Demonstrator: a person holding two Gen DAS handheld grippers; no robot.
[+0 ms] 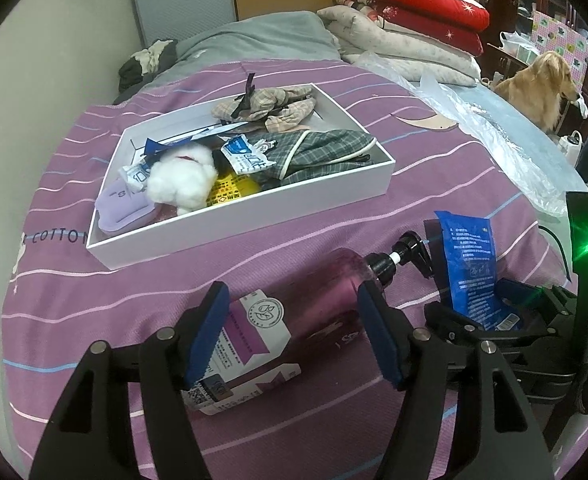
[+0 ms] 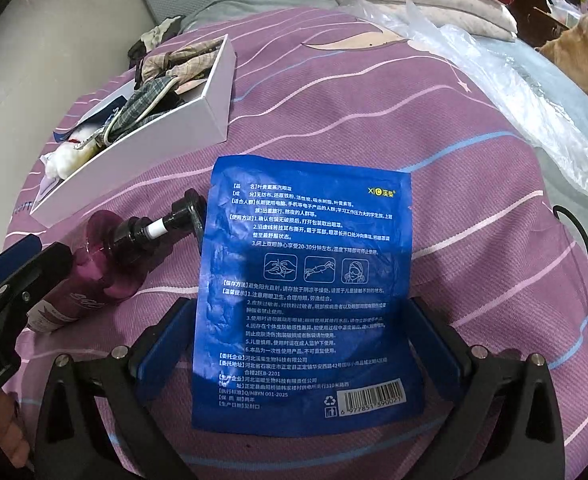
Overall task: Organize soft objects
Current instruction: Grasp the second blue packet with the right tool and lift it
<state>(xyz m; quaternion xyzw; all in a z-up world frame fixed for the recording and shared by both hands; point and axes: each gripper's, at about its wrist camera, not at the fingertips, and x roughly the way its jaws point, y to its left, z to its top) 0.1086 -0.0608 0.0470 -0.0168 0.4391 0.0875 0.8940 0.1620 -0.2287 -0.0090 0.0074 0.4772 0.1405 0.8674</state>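
Sorting well under way on a purple striped bed: a white tray already holds a fluffy toy, cloth pieces and sachets. Two things remain outside it. The left gripper stands half-open astride a pink pump bottle, fingers not pressing. The right gripper, fingers wide, straddles a blue packet lying loose between them.

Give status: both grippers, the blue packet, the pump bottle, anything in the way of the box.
Left gripper open, straddling pump bottle. Right gripper open around blue packet, no pinch. White box already loaded. Path across bedspread looks clear.
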